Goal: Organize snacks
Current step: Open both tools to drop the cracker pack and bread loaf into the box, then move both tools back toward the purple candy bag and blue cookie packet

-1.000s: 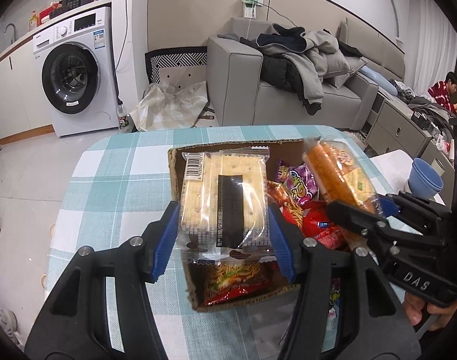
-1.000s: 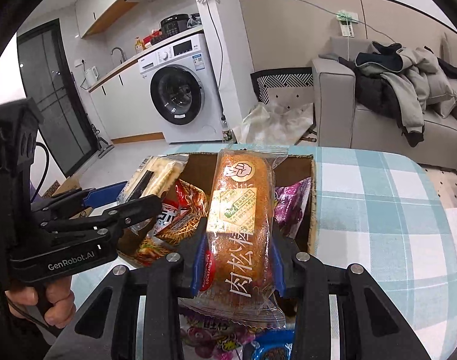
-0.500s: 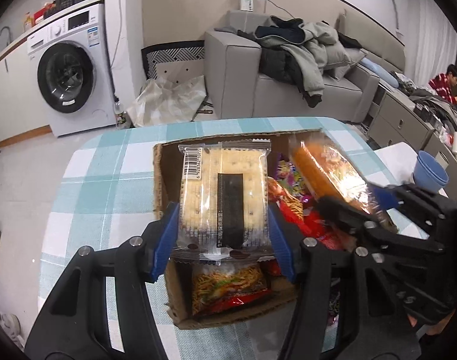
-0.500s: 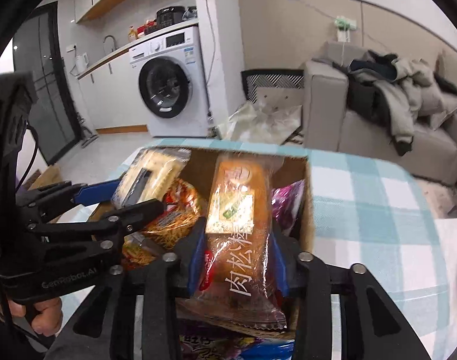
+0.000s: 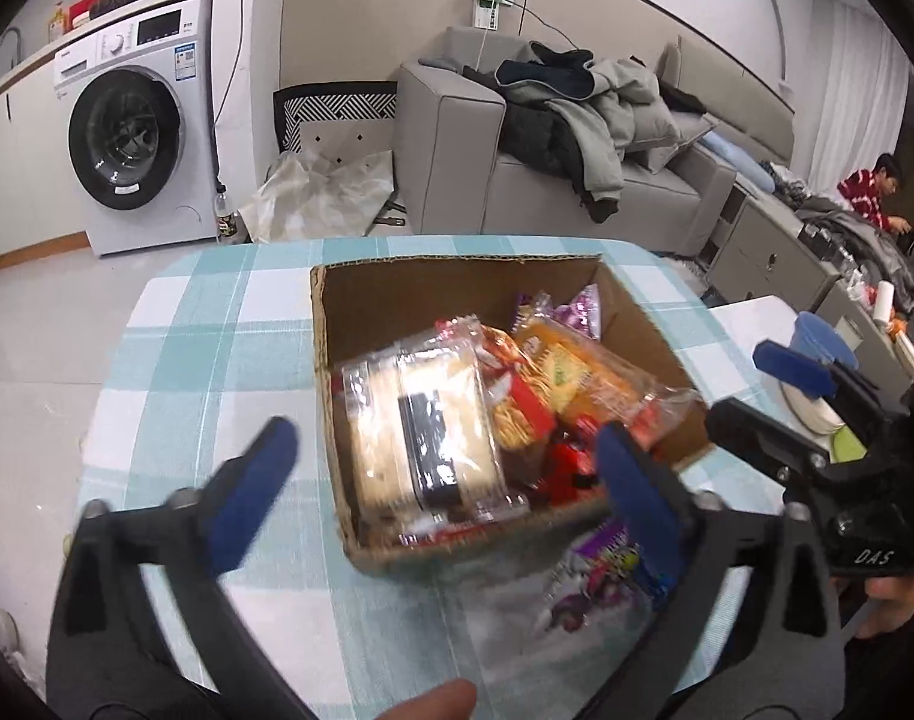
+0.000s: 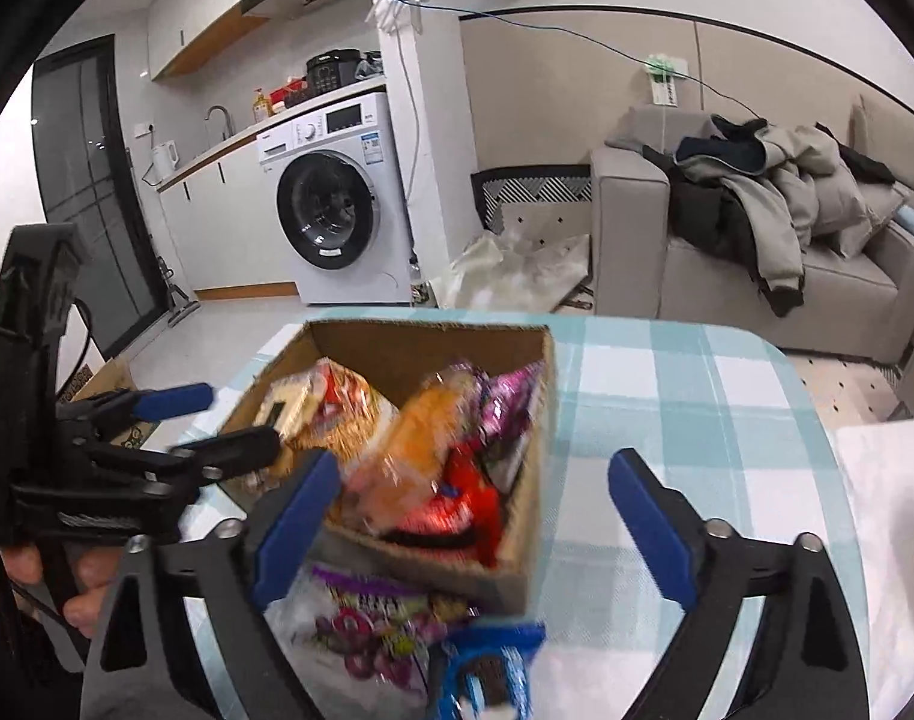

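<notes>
Left wrist view, left claw (image 5: 438, 474) opening, empty, cracker pack (image 5: 420, 426) boxed; right view, right claw (image 6: 475, 516) opening, blue packet (image 6: 487, 672).

Washer (image 5: 134, 144), sofa (image 5: 553, 180) (w/ coats (image 5: 583, 114)), kettle (image 6: 164, 159)

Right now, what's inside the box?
The box holds a cracker pack, an orange bread pack, red noodle packs and purple packets. Anything beneath is covered.
</notes>
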`<action>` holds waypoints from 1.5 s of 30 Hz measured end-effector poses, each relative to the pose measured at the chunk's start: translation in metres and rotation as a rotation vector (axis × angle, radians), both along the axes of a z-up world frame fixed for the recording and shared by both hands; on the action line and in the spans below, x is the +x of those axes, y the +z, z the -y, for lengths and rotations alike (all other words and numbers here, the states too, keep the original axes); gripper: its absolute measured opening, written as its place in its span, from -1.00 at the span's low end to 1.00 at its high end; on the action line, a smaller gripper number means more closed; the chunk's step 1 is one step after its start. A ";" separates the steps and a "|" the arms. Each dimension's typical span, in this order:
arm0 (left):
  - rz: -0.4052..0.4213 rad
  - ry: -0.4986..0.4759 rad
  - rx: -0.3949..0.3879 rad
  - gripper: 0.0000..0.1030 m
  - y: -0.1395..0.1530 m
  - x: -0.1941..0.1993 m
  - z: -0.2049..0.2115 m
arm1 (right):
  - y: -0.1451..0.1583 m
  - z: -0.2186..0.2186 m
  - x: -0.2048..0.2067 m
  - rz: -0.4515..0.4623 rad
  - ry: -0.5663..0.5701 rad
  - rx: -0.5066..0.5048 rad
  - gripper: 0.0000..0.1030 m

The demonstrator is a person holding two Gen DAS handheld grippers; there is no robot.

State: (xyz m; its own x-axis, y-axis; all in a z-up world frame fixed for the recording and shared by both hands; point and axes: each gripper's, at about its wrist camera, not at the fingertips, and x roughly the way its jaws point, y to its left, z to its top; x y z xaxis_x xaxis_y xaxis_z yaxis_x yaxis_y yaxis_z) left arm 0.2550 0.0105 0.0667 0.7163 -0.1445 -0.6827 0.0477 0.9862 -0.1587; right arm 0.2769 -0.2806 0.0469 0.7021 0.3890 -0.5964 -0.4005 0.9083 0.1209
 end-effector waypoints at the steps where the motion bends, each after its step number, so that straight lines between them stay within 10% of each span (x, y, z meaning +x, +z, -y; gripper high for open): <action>1: 0.007 0.003 -0.001 0.98 0.002 -0.005 0.000 | 0.000 0.004 -0.004 -0.001 -0.004 0.004 0.94; 25: -0.040 -0.044 0.061 0.98 -0.015 -0.095 0.040 | -0.037 0.038 -0.056 -0.140 -0.011 -0.004 0.99; 45: -0.103 -0.070 0.106 0.98 -0.057 -0.084 0.065 | -0.102 0.025 -0.040 -0.264 -0.009 -0.092 0.99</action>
State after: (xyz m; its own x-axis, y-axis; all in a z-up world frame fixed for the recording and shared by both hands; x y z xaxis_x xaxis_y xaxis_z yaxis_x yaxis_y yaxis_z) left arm 0.1709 -0.0543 0.0097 0.6326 -0.1147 -0.7659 0.1058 0.9925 -0.0612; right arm 0.2368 -0.3055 -0.0548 0.5212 0.3189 -0.7917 -0.3579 0.9237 0.1365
